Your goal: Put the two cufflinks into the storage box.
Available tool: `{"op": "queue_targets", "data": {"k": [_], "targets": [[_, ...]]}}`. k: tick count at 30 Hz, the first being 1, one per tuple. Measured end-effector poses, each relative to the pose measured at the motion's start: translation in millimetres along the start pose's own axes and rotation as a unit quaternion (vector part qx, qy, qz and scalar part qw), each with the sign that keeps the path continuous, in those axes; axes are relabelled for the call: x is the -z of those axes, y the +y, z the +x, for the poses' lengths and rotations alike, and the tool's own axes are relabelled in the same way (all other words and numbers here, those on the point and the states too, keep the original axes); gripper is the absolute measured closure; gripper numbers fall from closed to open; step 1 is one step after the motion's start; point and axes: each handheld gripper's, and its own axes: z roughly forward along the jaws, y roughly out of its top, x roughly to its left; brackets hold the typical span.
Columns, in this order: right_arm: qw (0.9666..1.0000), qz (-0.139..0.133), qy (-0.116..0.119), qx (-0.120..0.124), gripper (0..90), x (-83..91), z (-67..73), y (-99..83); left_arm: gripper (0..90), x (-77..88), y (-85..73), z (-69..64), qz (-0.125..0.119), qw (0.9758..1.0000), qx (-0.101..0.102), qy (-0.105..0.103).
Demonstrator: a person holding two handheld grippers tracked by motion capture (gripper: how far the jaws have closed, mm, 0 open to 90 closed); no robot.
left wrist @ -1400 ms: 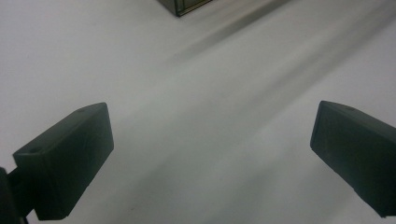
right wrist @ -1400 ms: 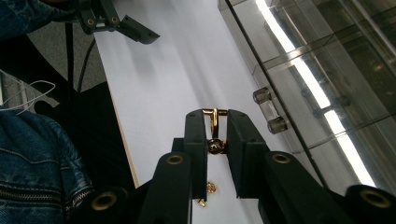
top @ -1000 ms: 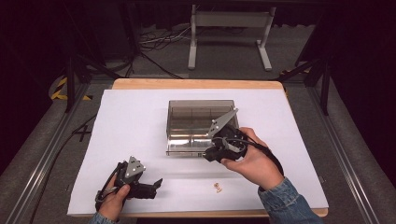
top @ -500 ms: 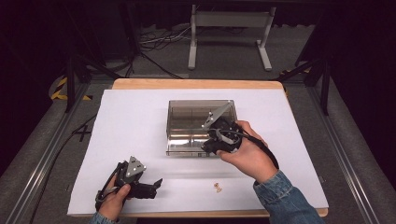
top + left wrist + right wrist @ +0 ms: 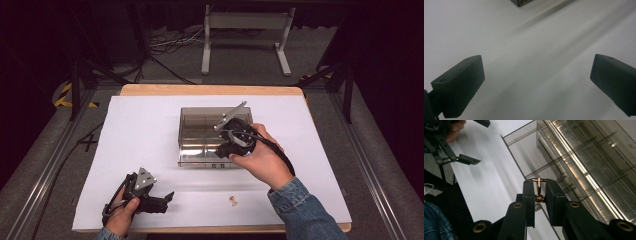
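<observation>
Evidently we held the right hand-held gripper [image 5: 540, 192] over the clear compartment box [image 5: 200, 131], its jaws pinching a small gold clip [image 5: 539, 190], presumably to drop it into a compartment. A second gold clip [image 5: 233, 200] lay on the worktop [image 5: 150, 130] just in front of the box. Our left hand-held gripper [image 5: 167, 196] rested nearer us, jaws spread, idle.

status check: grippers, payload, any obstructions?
Right gripper shut on small gold clasp, over clear divided box. Left gripper open, empty, low over white sheet. Second gold piece lies loose near front edge. Nothing blocking.
</observation>
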Motion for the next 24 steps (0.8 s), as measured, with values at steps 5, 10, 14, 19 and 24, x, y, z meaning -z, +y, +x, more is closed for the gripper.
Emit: {"op": "queue_targets", "data": {"k": [5,10,14,19,24], "targets": [[0.9999,0.004,0.001,-0.016,78.2,-4.4,-5.7,4.4,0.1,0.0,-0.1,0.1,-0.001,1.0,0.0,-0.001],[0.9996,0.015,-0.003,-0.024,78.2,-12.4,-8.2,7.0,0.1,0.1,0.0,0.2,-0.001,1.0,0.0,0.0],[0.9994,0.02,-0.004,-0.028,78.2,-17.5,-9.3,7.7,0.1,0.1,0.3,0.0,0.002,1.0,-0.003,0.0],[0.999,0.026,-0.002,-0.035,78.1,-26.4,-10.4,8.2,0.1,0.0,0.1,-0.1,0.0,1.0,0.0,-0.001],[0.9987,0.034,0.001,-0.038,78.1,-33.7,-12.2,7.6,0.1,0.5,0.4,-0.2,0.002,1.0,-0.003,0.001]]}}
